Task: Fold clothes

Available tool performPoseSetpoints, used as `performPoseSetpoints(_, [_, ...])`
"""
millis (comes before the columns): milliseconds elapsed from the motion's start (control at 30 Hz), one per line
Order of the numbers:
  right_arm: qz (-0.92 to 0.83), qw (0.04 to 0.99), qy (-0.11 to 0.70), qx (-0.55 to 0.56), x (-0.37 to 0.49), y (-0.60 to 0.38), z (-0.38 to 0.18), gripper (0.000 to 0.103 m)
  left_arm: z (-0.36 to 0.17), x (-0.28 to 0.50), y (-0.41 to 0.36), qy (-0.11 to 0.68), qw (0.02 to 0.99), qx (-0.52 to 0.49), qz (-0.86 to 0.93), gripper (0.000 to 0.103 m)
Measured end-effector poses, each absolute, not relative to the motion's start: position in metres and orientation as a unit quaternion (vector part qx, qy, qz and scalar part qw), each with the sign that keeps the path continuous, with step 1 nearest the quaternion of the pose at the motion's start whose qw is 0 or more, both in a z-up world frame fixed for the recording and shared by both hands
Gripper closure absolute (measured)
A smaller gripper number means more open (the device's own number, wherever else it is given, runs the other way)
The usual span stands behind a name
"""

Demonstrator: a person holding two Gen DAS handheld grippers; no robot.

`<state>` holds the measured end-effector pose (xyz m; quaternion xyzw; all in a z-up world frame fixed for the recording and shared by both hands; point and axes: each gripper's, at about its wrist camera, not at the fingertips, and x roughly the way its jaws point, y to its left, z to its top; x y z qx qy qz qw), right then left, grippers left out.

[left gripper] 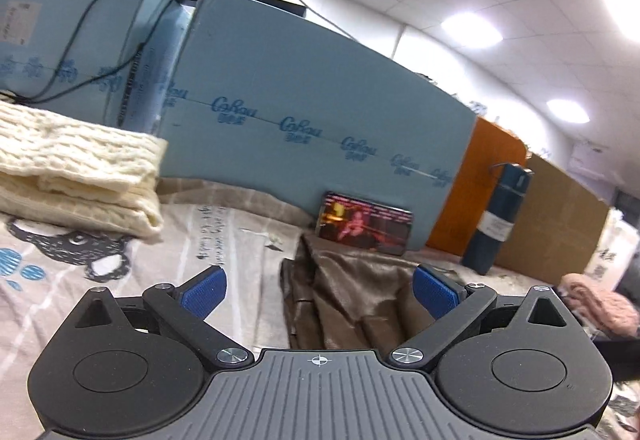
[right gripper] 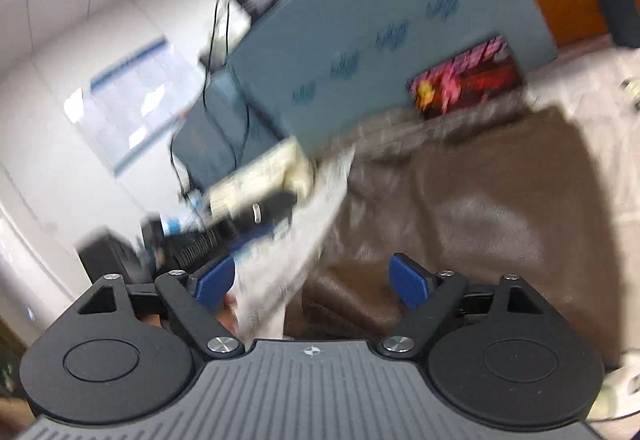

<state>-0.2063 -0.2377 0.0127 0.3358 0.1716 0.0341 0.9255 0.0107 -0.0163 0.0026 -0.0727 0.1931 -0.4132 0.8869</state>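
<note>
A brown satin garment (left gripper: 352, 304) lies rumpled on the printed sheet (left gripper: 224, 240), just ahead of my left gripper (left gripper: 318, 294), which is open and empty above it. In the right wrist view, which is motion-blurred, the same brown garment (right gripper: 480, 208) spreads wide on the sheet. My right gripper (right gripper: 314, 282) is open and empty over the garment's near left edge. A folded cream knit sweater (left gripper: 76, 168) sits at the left; it also shows in the right wrist view (right gripper: 260, 176). The other gripper (right gripper: 256, 220) appears blurred beside it.
Blue foam boards (left gripper: 300, 96) stand along the back with cables draped over them. A small colourful box (left gripper: 364, 222) leans at their foot. A dark blue flask (left gripper: 498, 218) and a cardboard panel (left gripper: 556, 216) stand at the right. A pink knit item (left gripper: 596, 304) lies at far right.
</note>
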Motion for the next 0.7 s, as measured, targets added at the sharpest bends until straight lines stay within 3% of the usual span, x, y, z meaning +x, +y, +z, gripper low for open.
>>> performPoseSetpoints(300, [-0.095,0.934,0.116,0.324,-0.211,-0.291,0.024,0.016,0.013,-0.035,-0.063,0.154,0.875,0.042,-0.456,0.001])
performPoseSetpoints(567, [-0.115,0.925,0.123,0.340,-0.211,-0.310,-0.008,0.016,-0.017,-0.044,-0.098,0.198,0.865,0.190,-0.420,0.000])
performPoseSetpoints(700, [-0.116,0.923,0.134,0.341,-0.211,-0.312,-0.014,0.016,-0.020,-0.042,-0.095,0.201,0.865,0.196,-0.416,0.000])
